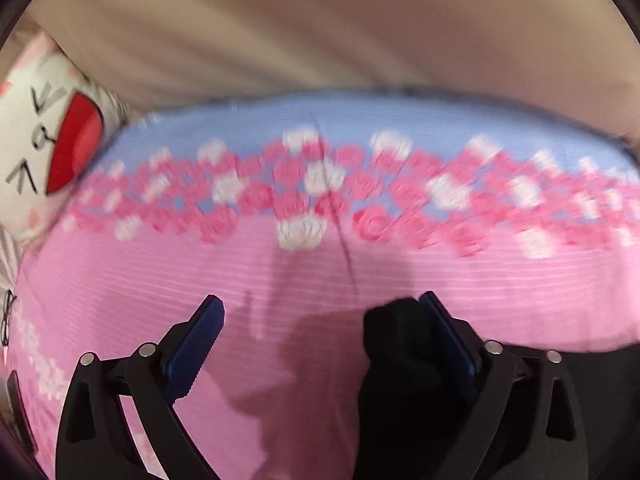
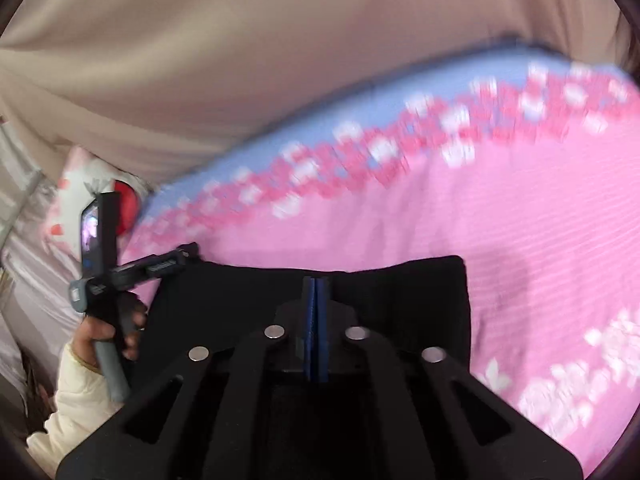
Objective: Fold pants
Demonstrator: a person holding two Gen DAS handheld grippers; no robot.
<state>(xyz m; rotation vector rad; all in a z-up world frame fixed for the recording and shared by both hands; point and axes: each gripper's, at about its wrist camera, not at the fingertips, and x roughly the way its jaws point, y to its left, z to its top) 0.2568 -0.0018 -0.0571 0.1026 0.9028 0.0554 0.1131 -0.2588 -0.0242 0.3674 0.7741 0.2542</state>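
The black pants (image 2: 400, 300) lie on the pink bed cover (image 2: 480, 220), their far edge running across the right wrist view. My right gripper (image 2: 316, 280) sits at the middle of that edge with its blue pads pressed together, and the edge dips in towards them, so the cloth looks pinched. In the left wrist view my left gripper (image 1: 320, 300) stands wide open above the cover. A bunch of black pants cloth (image 1: 400, 360) rests against the inner side of its right finger (image 1: 444, 328), and the left finger (image 1: 196, 344) is bare. A hand (image 2: 104, 332) in a cream sleeve holds the left gripper's handle.
The cover has a band of pink and white flowers (image 1: 320, 184) and a blue strip (image 1: 360, 116) along its far side. Beige cloth (image 1: 320, 32) hangs behind the bed. A white cushion with a red mouth (image 1: 60, 140) lies at the far left.
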